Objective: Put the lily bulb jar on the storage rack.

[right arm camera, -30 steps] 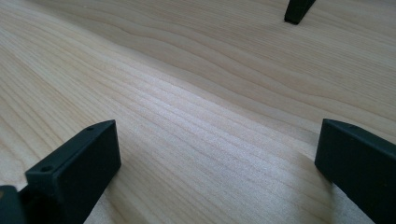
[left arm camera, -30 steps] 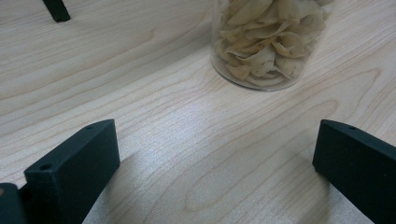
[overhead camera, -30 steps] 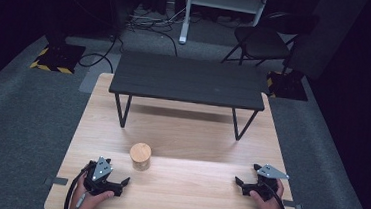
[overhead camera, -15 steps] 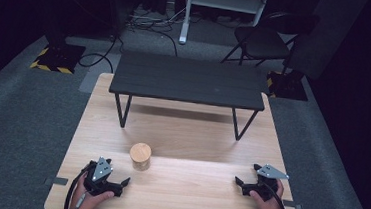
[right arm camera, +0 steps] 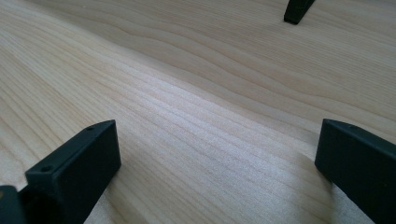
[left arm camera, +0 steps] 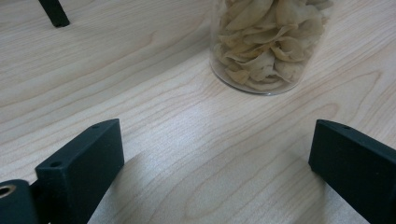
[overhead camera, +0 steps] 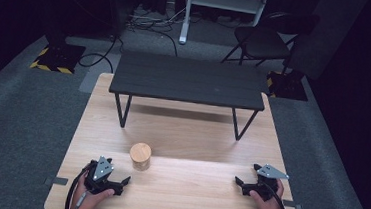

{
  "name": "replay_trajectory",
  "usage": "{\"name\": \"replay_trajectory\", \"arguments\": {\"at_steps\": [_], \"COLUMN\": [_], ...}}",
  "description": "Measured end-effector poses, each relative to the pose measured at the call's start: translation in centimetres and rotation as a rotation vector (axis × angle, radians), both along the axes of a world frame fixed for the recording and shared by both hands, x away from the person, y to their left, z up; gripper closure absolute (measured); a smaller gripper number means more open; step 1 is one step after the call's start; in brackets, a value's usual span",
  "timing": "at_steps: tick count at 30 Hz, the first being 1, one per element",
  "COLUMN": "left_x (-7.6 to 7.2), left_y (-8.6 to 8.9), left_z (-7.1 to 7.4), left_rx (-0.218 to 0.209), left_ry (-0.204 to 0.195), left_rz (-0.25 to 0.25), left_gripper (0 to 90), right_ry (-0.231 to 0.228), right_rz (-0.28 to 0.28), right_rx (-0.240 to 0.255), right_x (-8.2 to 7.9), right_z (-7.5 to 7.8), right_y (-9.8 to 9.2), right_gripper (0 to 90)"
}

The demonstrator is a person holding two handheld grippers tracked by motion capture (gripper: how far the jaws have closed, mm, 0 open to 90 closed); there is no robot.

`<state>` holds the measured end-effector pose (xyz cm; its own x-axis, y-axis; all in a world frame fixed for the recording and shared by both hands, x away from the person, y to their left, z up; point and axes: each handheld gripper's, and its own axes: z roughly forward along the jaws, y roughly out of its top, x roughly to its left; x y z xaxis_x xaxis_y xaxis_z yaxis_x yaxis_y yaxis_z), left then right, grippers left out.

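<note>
High view: a clear jar (overhead camera: 140,156) with a round wooden lid stands upright on the pale wooden table (overhead camera: 191,135), just beside and ahead of the left claw (overhead camera: 117,179). Left gripper view brings the jar (left arm camera: 268,44) close, filled with pale, curled dried slices; no label or writing can be read on its glass. The left claw (left arm camera: 215,158) is released, its jaws wide apart with bare wood between them, though they have just been closing slightly. The right claw (overhead camera: 246,178) rests well apart, near the table's right edge, also released over bare wood (right arm camera: 215,158). A low black bench (overhead camera: 190,80) stands farther back.
</note>
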<state>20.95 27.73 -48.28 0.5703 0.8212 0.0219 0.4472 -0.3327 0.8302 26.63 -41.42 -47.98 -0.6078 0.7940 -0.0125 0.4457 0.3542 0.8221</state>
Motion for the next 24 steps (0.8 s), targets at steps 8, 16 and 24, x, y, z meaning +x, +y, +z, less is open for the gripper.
{"name": "replay_trajectory", "arguments": {"at_steps": [8, 16, 24], "left_x": [1.0, 2.6, 3.7], "left_y": [-0.1, -1.1, -2.4], "left_z": [1.3, 2.3, 2.9], "left_rx": [-0.064, -0.083, -0.081], "left_ry": [-0.062, -0.091, -0.098], "left_rz": [-0.031, -0.085, -0.093], "left_gripper": [3.0, 2.9, 2.9], "right_ry": [0.0, 0.0, -0.001], "right_rz": [0.0, 0.001, 0.001], "right_rx": [0.0, 0.0, -0.001], "right_x": [0.0, 0.0, 0.0], "right_z": [0.0, 0.0, 0.0], "right_y": [0.0, 0.0, 0.0], "right_gripper": [0.0, 0.0, 0.0]}}
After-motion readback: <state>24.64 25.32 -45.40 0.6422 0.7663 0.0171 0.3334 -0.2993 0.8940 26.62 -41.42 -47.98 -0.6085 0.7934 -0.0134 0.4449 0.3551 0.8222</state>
